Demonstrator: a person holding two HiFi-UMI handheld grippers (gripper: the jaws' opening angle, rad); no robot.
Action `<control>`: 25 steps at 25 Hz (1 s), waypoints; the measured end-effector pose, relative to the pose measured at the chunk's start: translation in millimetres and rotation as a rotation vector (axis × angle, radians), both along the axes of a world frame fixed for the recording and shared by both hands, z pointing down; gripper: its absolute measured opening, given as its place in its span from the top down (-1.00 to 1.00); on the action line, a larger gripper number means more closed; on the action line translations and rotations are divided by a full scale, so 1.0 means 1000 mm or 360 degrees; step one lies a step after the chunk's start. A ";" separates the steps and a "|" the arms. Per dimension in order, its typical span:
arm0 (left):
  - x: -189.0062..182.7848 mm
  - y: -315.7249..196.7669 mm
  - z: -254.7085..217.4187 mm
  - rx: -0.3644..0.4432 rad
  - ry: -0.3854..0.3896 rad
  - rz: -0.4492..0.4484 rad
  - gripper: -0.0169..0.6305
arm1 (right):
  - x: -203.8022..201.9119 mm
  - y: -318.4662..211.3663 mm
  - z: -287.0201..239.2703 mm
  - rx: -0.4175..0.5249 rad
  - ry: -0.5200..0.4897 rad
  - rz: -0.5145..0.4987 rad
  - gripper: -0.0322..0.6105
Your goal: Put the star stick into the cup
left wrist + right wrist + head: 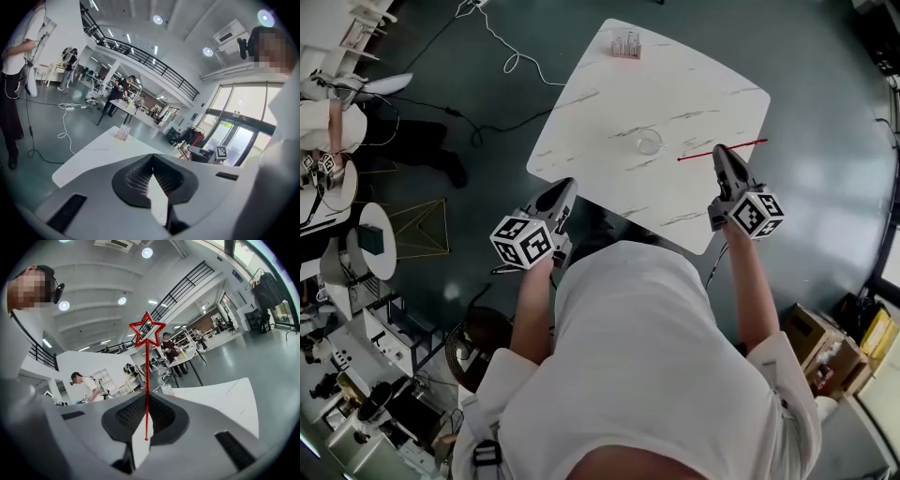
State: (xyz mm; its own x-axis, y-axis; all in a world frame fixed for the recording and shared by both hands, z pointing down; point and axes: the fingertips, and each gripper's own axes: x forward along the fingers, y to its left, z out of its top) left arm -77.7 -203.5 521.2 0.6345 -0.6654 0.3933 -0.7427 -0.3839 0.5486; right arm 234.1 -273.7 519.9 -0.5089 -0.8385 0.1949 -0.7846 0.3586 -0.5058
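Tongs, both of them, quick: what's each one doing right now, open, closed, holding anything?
Left tongs: closed, nothing between them.
Right tongs: closed on the star stick.

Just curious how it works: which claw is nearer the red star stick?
Right. The right claw grips the star stick; the left claw is by the table's near edge, empty.

On table (600, 103): cup (649, 142); star stick (694, 156) right of it; rack (626, 44) behind, far edge.

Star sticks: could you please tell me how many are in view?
1. The star stick is held between the fingers of the right gripper, above the table's right side, near the cup. No other shows.
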 end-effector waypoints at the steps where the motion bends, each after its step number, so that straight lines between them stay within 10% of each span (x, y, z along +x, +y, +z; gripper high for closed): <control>1: -0.002 -0.003 0.002 -0.0005 0.0006 0.0018 0.91 | -0.002 -0.003 0.003 -0.0005 0.0015 0.0029 0.80; 25: -0.024 -0.056 0.072 -0.0224 0.0081 0.0415 0.91 | -0.077 -0.066 0.123 -0.0317 0.0338 0.0266 0.80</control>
